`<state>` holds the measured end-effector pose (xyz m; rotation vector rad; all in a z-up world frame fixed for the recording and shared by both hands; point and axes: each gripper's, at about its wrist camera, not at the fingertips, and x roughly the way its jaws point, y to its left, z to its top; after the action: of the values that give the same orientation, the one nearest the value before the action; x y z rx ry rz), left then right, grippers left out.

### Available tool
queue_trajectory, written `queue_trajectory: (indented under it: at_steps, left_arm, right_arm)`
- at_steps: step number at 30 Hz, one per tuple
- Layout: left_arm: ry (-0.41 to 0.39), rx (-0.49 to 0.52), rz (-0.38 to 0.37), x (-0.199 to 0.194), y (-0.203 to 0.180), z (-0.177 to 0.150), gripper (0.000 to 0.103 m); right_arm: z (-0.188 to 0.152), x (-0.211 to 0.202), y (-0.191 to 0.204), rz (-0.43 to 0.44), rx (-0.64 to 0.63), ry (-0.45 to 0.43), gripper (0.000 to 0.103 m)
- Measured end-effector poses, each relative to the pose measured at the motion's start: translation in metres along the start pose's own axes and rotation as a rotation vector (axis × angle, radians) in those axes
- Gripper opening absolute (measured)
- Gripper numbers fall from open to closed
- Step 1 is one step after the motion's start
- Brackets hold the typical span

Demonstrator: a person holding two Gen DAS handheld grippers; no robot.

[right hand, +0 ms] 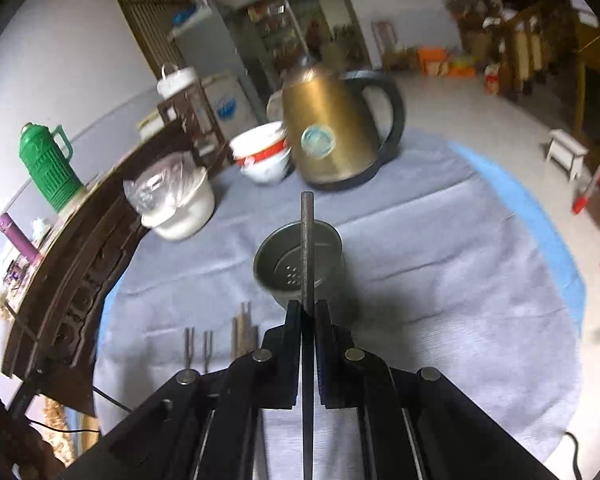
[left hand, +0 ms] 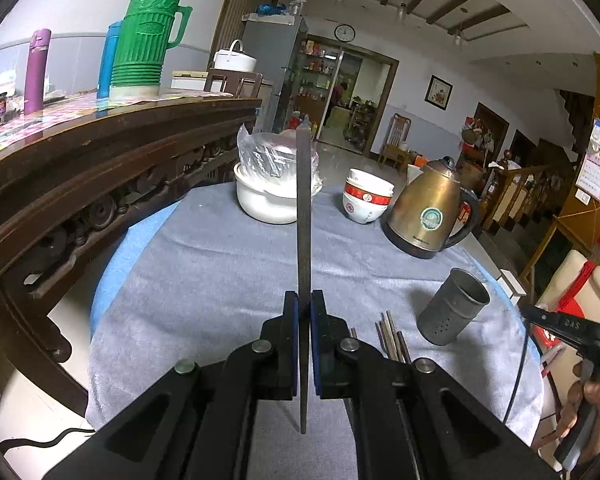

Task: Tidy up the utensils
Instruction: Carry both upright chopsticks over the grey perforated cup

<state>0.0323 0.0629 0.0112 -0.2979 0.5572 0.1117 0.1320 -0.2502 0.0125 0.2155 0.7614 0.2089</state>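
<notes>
My left gripper point(left hand: 304, 300) is shut on a dark chopstick point(left hand: 304, 208) that stands up between the pads, above the grey cloth. My right gripper point(right hand: 308, 306) is shut on another dark chopstick point(right hand: 307, 240), whose tip hangs over the open mouth of the grey metal holder cup point(right hand: 298, 264). The cup also shows in the left wrist view point(left hand: 452, 306), at the right. Several loose chopsticks point(left hand: 392, 338) lie on the cloth left of the cup, also in the right wrist view point(right hand: 242, 332). The right gripper shows in the left wrist view at the far right edge.
A round table under a grey cloth point(left hand: 204, 264) carries a brass kettle point(left hand: 430, 210), stacked red-and-white bowls point(left hand: 366, 196) and a white pot with a plastic bag point(left hand: 268, 196). A dark wooden sideboard point(left hand: 80, 184) with a green thermos point(left hand: 148, 36) stands to the left.
</notes>
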Motion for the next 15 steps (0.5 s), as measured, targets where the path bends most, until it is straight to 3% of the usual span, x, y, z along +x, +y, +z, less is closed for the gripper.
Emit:
queue_trajectory:
  at_steps: [9, 15]
  left_arm:
    - [-0.022, 0.005, 0.021, 0.005, -0.012, 0.002, 0.005]
    - [-0.038, 0.02, 0.055, 0.015, -0.016, 0.0, 0.005]
  right_arm:
    - [0.002, -0.032, -0.053, -0.165, 0.03, -0.265, 0.007]
    - [0.003, -0.022, -0.057, -0.231, 0.026, -0.346, 0.007]
